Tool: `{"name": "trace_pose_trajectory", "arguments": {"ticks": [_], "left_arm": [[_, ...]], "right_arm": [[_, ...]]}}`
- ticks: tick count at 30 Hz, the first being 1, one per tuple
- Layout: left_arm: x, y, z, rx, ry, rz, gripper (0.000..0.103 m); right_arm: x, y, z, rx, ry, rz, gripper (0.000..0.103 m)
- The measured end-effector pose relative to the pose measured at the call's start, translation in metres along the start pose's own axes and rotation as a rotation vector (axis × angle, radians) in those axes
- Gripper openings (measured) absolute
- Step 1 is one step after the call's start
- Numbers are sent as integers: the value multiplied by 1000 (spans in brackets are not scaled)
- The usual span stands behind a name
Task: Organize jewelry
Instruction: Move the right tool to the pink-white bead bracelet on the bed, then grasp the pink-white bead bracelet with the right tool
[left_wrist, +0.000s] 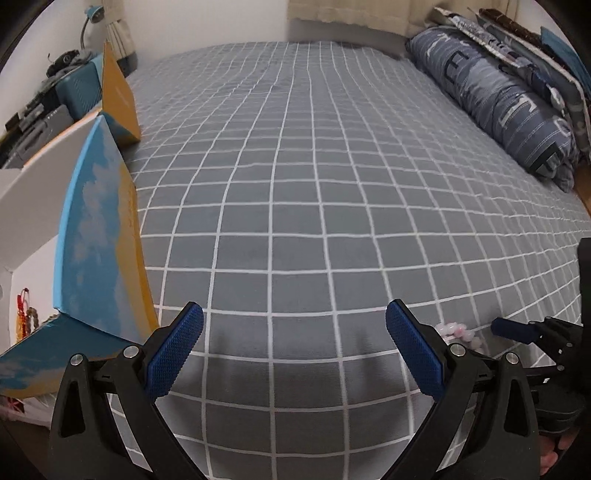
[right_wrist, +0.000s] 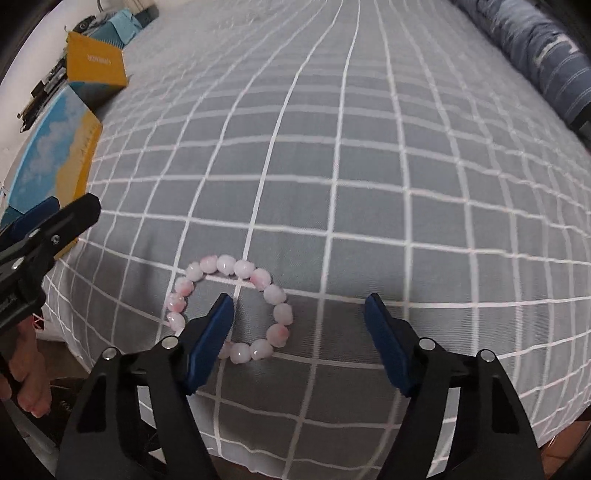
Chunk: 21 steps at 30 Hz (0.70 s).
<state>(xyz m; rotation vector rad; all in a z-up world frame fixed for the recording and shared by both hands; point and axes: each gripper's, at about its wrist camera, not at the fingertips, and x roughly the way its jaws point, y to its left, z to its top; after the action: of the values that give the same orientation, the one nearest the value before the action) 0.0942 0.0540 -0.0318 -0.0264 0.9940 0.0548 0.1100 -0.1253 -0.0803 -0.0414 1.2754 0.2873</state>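
A bracelet of pale pink beads (right_wrist: 225, 264) lies as a ring on the grey checked bedsheet (right_wrist: 369, 184), near the bed's front edge. My right gripper (right_wrist: 299, 306) hovers over it, open. Its left finger (right_wrist: 210, 339) covers the ring's near left part, and the ring's right side lies between the two fingers, untouched by the pads. In the left wrist view the bracelet (left_wrist: 456, 330) peeks out behind my left gripper's right finger, with a finger of the right gripper (left_wrist: 511, 328) just beyond it. My left gripper (left_wrist: 295, 325) is open over bare sheet, nothing between its fingers.
A blue-sky and yellow cardboard box (left_wrist: 99, 240) stands open at the bed's left edge, with a red tasselled ornament (left_wrist: 26, 314) beside it. A yellow box (right_wrist: 96, 64) sits further back. A striped blue pillow (left_wrist: 498, 99) lies along the right. A hand (right_wrist: 26, 373) grips the left tool.
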Motion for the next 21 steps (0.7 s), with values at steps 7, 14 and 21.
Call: {"name": "trace_pose_trajectory", "arguments": {"ticks": [7,14,21], "left_arm": [[1,1,3,2,8,-3,97],[4,2,2,-10,32,-3,97],[-1,0,2,-10,20,-10,97]], "right_arm": [[1,0,4,32,26,-4,17],[0,-1,4,58,29,-3,11],[-12,-1,3,67,-4,3,11]]}}
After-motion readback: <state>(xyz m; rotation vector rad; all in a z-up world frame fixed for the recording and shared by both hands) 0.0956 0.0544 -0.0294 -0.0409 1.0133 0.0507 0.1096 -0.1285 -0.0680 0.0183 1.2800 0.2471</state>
